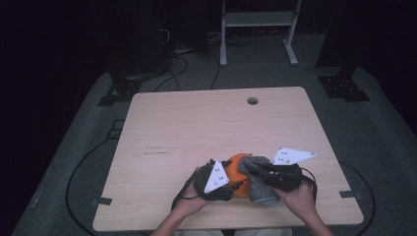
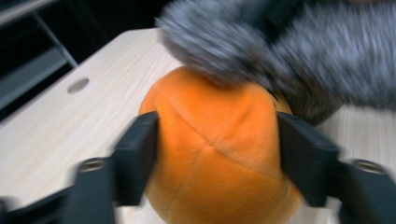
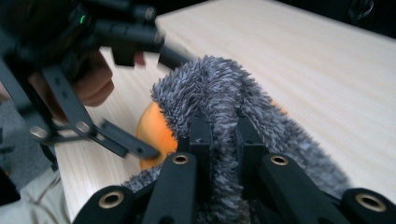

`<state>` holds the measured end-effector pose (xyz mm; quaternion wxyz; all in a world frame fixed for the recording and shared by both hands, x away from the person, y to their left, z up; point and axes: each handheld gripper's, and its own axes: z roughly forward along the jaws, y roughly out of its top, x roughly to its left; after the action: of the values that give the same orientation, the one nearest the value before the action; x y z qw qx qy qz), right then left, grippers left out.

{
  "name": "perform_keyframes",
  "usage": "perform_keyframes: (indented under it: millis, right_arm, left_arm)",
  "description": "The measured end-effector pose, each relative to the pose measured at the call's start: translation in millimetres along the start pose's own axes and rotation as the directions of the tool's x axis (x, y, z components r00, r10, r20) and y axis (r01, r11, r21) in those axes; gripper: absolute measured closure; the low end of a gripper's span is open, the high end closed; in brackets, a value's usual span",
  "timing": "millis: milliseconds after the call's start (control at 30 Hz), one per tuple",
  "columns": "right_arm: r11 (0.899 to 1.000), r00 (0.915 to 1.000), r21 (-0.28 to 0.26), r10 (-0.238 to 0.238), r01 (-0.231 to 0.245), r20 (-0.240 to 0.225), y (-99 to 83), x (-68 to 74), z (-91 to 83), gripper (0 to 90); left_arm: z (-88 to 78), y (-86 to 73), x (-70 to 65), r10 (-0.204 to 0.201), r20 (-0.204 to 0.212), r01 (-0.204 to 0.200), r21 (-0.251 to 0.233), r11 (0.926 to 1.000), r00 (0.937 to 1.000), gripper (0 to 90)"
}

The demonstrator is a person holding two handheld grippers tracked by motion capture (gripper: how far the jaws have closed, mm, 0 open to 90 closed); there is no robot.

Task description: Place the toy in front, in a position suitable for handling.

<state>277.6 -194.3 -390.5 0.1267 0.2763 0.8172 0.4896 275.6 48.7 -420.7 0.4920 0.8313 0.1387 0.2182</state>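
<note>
An orange plush ball (image 1: 237, 166) rests near the front edge of the wooden table (image 1: 196, 123). My left gripper (image 1: 234, 181) has a jaw pressed against each side of the ball (image 2: 210, 140). A grey fuzzy cloth (image 1: 259, 189) drapes over the ball's top and right side. My right gripper (image 1: 252, 170) is shut on a fold of this cloth (image 3: 219, 88), pinched between its two jaws. In the right gripper view the ball (image 3: 153, 130) peeks out to the left of the cloth, with one of the left gripper's fingers (image 3: 133, 145) against it.
A round cable hole (image 1: 252, 101) lies near the table's far edge. Behind the table stand a white frame (image 1: 258, 29) and black stands, with cables on the grey floor. The person's hands hold both grippers at the front edge.
</note>
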Motion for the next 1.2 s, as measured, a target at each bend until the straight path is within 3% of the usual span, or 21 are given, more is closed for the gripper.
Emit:
perform_keyframes:
  millis: [67,100,167,267,400,467,500,567,633,700,733,767,800,833,900,967,1033,1067,1100,1133,1200]
  right_arm:
    - [1.0,0.9999,0.004,-0.002,0.002,-0.012,-0.1,2.3,1.4,80.3]
    - [1.0,0.9999,0.004,-0.002,0.002,-0.012,-0.1,2.3,1.4,80.3]
    - [0.999,0.9989,-0.008,-0.041,0.041,-0.022,8.6,12.7,0.0,80.2]
    - [0.998,0.9976,-0.014,-0.069,0.069,-0.011,14.9,16.0,-0.6,80.3]
    - [0.999,0.9986,-0.007,-0.047,0.047,0.025,8.5,-0.1,-2.8,80.2]
    - [1.0,0.9992,0.015,-0.012,0.011,0.037,1.8,-7.9,-4.3,80.3]
    - [1.0,0.9993,0.027,0.003,-0.004,0.036,-1.7,-9.9,-4.0,80.3]
    - [0.999,0.9996,0.029,0.026,-0.027,0.009,-6.8,-11.4,-2.9,80.3]
    - [0.999,0.9996,0.031,0.024,-0.023,-0.013,-4.5,-6.8,-2.8,80.3]
    - [1.0,0.9999,0.027,-0.011,0.011,-0.009,1.1,0.9,-3.6,80.3]
    - [1.0,0.9997,0.013,-0.024,0.024,-0.01,4.1,3.3,-4.7,80.2]
    - [1.0,0.9995,-0.001,-0.032,0.031,-0.008,6.9,4.8,-6.3,80.2]
    - [0.999,0.9993,-0.012,-0.037,0.037,-0.002,8.8,5.4,-7.6,80.2]
    - [0.999,0.9993,-0.012,-0.037,0.037,-0.002,8.8,5.4,-7.6,80.2]
    - [0.998,0.9986,-0.047,-0.05,0.051,0.017,12.6,6.1,-11.2,80.2]
    - [0.998,0.9982,-0.037,-0.055,0.056,0.024,11.5,5.9,-10.1,80.2]
    - [0.999,0.9994,-0.009,-0.034,0.034,0.011,6.4,3.3,-4.1,80.3]
    - [0.999,0.9994,-0.015,-0.034,0.034,0.001,6.4,4.4,-3.5,80.2]
    - [0.999,0.9992,-0.024,-0.033,0.032,-0.021,7.7,7.1,-3.9,80.3]
    - [0.998,0.9983,-0.033,-0.045,0.044,-0.038,10.5,12.5,-3.6,80.3]
    - [0.996,0.996,-0.025,-0.088,0.087,-0.018,14.3,19.7,-2.5,80.3]
  left_arm:
    - [3.3,-0.7,7.0,-0.109,0.035,0.108,0.029,0.9937,0.9934,20.9]
    - [2.6,-1.6,7.1,-0.104,0.027,0.103,0.025,0.9943,0.9942,20.9]
    - [1.4,-2.4,-1.3,0.003,0.021,-0.003,0.004,1.0,0.9998,35.0]
    - [-0.8,-0.7,-12.9,0.156,0.02,-0.157,0.007,0.9876,0.9875,39.9]
    - [-1.0,-1.8,-10.2,0.145,0.031,-0.145,0.006,0.9894,0.989,37.9]
    - [-0.3,-2.0,-0.8,-0.018,0.057,0.018,-0.002,0.9998,0.9982,24.8]
    - [0.7,-0.9,4.5,-0.103,0.075,0.102,0.012,0.9947,0.9919,17.9]
    - [5.1,0.0,11.5,-0.245,0.104,0.241,0.05,0.9693,0.9639,10.3]
    - [6.6,-0.3,12.2,-0.268,0.102,0.262,0.067,0.9628,0.958,16.6]
    - [1.8,-0.1,7.3,-0.166,0.066,0.163,0.041,0.9857,0.9839,29.3]
    - [1.8,-0.1,7.3,-0.166,0.066,0.163,0.041,0.9857,0.9839,34.2]
    - [-0.9,1.3,3.0,-0.08,0.048,0.079,0.014,0.9968,0.9957,37.6]
    - [-2.2,3.4,-1.0,-0.003,0.031,0.002,0.008,1.0,0.9995,39.3]
    - [-2.2,3.4,-1.0,-0.003,0.031,0.002,0.008,1.0,0.9995,41.0]
    - [-3.7,7.5,-5.2,0.131,0.028,-0.131,0.011,0.9913,0.991,40.8]
    - [-3.3,7.2,-4.3,0.126,0.034,-0.127,0.014,0.9919,0.9914,34.3]
    - [0.7,3.6,1.5,-0.02,0.067,0.019,0.005,0.9998,0.9975,21.2]
    - [0.7,3.0,2.1,-0.033,0.064,0.032,0.003,0.9995,0.9974,21.0]
    - [0.7,3.0,2.1,-0.033,0.064,0.032,0.003,0.9995,0.9974,27.6]
    - [-0.5,1.7,-2.5,0.046,0.05,-0.046,-0.006,0.9989,0.9977,32.6]
    - [-1.9,1.5,-8.6,0.115,0.042,-0.115,-0.012,0.9934,0.9925,37.5]
